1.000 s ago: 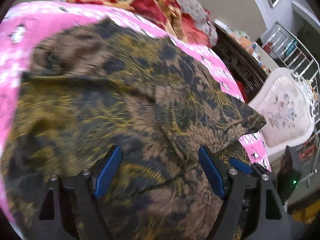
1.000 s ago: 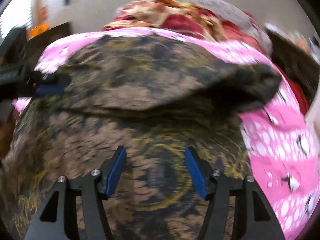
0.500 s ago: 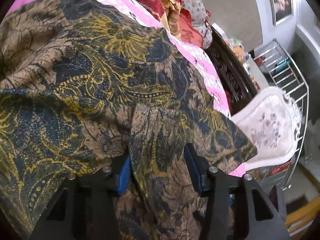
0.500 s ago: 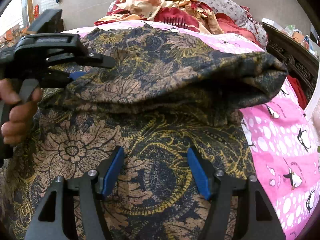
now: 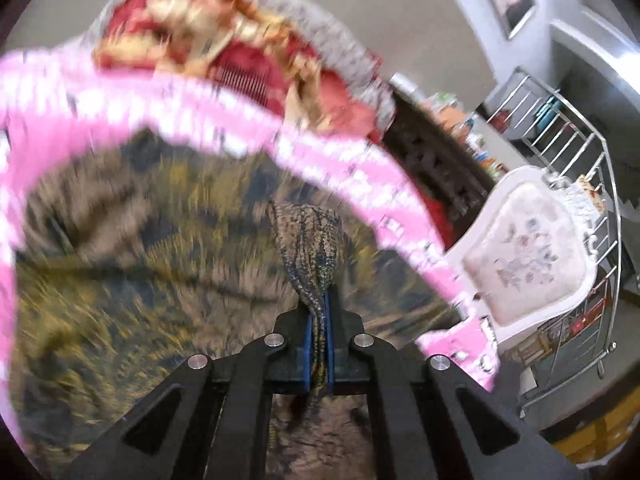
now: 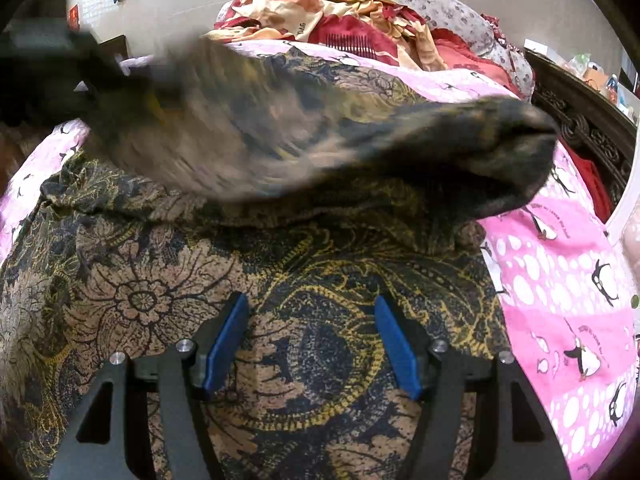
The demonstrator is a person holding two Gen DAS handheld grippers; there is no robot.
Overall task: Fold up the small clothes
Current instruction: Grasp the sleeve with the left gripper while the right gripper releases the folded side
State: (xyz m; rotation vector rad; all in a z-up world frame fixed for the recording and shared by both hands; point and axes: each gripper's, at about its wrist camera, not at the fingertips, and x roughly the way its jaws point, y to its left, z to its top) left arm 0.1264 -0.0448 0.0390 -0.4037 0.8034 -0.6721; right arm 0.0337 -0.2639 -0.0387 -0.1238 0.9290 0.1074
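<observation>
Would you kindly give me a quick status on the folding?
Left tongs shut on batik cloth, fold pinched. Right tongs open over cloth. Nothing in the way.

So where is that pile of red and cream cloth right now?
In the right wrist view the red and cream cloth pile lies at top centre, beyond the pink penguin sheet, against a grey flowered pillow.

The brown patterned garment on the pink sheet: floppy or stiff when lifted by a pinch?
Probably floppy: the brown patterned garment bunches into a thin twist between the shut left gripper. Its lifted part sags in a drooping fold, so it likely drapes. It looks light, since one small pinch raises it above the pink sheet.
</observation>
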